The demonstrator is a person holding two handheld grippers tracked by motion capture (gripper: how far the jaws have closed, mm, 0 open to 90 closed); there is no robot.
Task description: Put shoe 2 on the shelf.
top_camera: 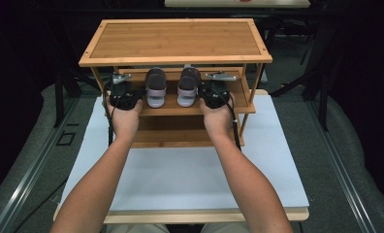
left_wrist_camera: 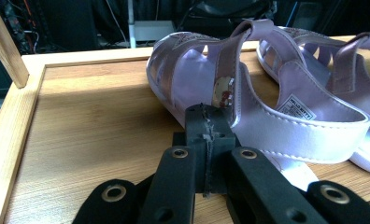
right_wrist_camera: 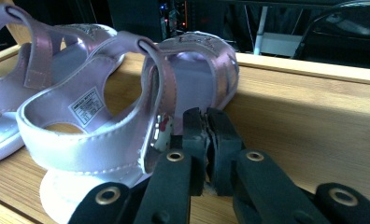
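— Two grippers down at the near edge of the middle shelf (top_camera: pixel 173 109), and both have their fingers pressed together with nothing between them. The left gripper (left_wrist_camera: pixel 206 135) sits just beside the heel of the left sandal (left_wrist_camera: pixel 248 100); the right gripper (right_wrist_camera: pixel 206 140) is right at the outer heel of the right sandal (right_wrist_camera: pixel 127 102).

— Where's the pair, exactly?

— Side by side in the middle of that shelf on the wooden rack (top_camera: pixel 175 41), heels toward the person, toes pointing away. The rack stands at the far end of the white worktop (top_camera: pixel 190 179).

— How do they handle, you reckon?

— Light, I'd say. Small sandals, pale lilac, glossy straps. That sheen suggests a slippery surface, so a pinch on a flat strap face could slide.

— So where do you grab?

— The heel strap looks the best bet: it arches up clear of the sole, thin enough to close fingers across. It's soft, though, so expect it to fold and the sandal to dangle toe-down. The sole edge would be stiffer but sits flush to the wood.

— Beyond them?

— Dark room behind; I can't make out much.
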